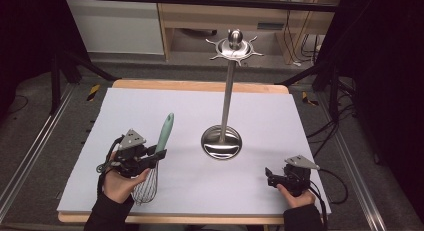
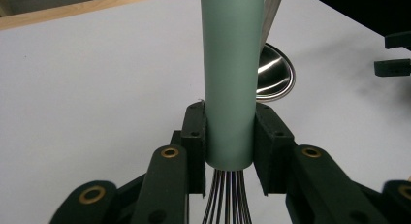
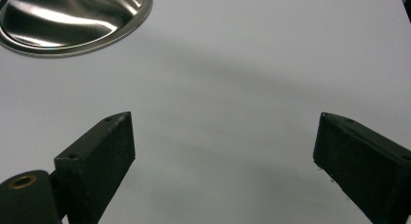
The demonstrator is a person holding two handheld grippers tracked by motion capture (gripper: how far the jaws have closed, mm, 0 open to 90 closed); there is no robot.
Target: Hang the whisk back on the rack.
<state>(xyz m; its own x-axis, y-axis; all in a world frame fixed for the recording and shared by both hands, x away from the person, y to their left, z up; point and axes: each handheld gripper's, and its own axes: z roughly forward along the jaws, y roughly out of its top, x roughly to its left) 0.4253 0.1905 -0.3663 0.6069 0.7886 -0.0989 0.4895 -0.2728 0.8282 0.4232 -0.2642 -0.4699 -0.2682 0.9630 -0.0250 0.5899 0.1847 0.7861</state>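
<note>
Green-handled whisk (image 1: 159, 151): one; left fingers (image 2: 194, 136) pinching it | right fingers (image 3: 104, 151) spread

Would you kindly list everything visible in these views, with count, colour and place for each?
whisk: one, mint-green handle with steel wires, held off the table at the near left, handle pointing away from the person
utensil stand: one, shiny steel, round base at the table's centre, upright pole, hook ring on top with nothing hanging
table: one, white top with wooden edge, centre of the high view
left gripper: one, black, near left, shut on the whisk handle just above the wires
right gripper: one, black, near right, jaws wide open over bare table
hands: two, dark sleeves, bottom edge
</note>
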